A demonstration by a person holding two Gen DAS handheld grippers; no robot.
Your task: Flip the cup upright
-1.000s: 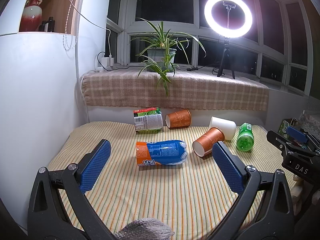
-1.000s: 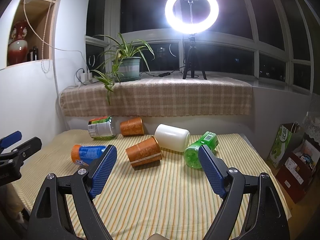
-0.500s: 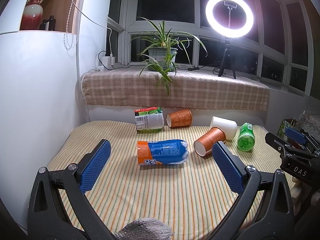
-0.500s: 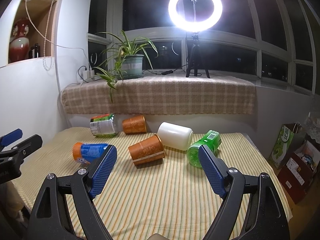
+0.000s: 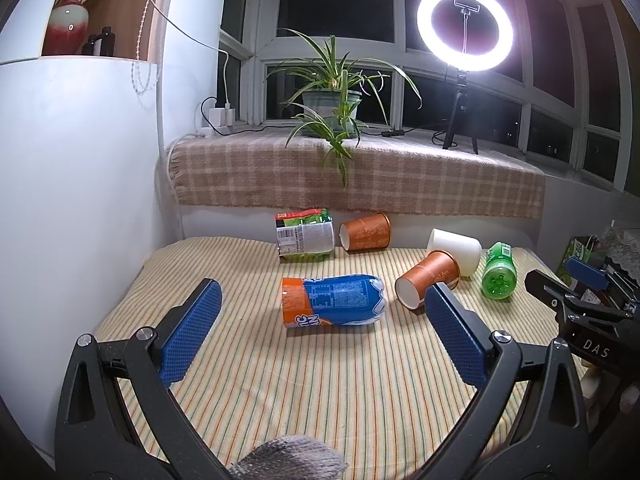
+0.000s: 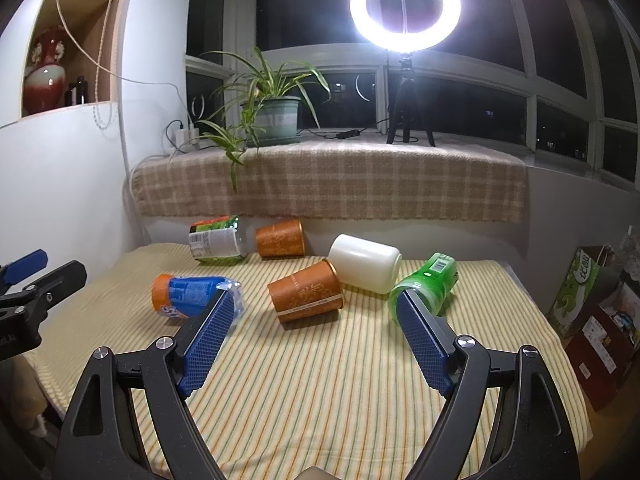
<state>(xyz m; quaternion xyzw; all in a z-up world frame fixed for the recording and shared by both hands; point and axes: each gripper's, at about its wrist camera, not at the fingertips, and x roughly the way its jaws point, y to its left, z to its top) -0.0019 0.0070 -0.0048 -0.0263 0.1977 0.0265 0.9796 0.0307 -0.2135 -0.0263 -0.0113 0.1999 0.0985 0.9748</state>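
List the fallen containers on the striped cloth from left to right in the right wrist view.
Orange-and-blue soda bottle → green-labelled can → far orange cup → near orange cup → white cup → green bottle.

Toppled bottles, potted plant, ring light.

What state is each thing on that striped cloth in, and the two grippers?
Near orange cup: on its side.
Far orange cup: on its side.
White cup: on its side.
Green bottle: lying down.
Blue-orange bottle: lying down.
Left gripper: open, empty.
Right gripper: open, empty.
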